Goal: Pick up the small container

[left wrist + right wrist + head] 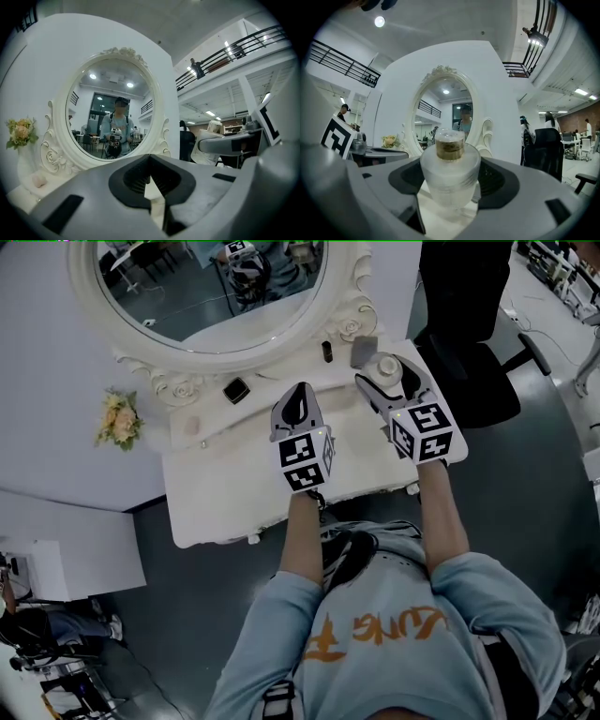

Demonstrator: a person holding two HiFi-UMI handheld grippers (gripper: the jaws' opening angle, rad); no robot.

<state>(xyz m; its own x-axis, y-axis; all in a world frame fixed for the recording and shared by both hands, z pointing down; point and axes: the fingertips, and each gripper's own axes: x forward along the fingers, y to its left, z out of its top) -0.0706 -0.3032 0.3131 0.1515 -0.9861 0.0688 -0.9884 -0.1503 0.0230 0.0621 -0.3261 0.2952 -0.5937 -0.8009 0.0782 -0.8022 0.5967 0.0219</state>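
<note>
Already the right gripper (451, 161) is closed around the small container (450, 176), a frosted jar with a gold neck, and its pads seem to press the jar's sides. The jar is at the back right of the white tabletop (234, 493), apparently not yet raised. The left gripper (150, 164) is pinched together and empty. By my reading, only the lift remains.
</note>
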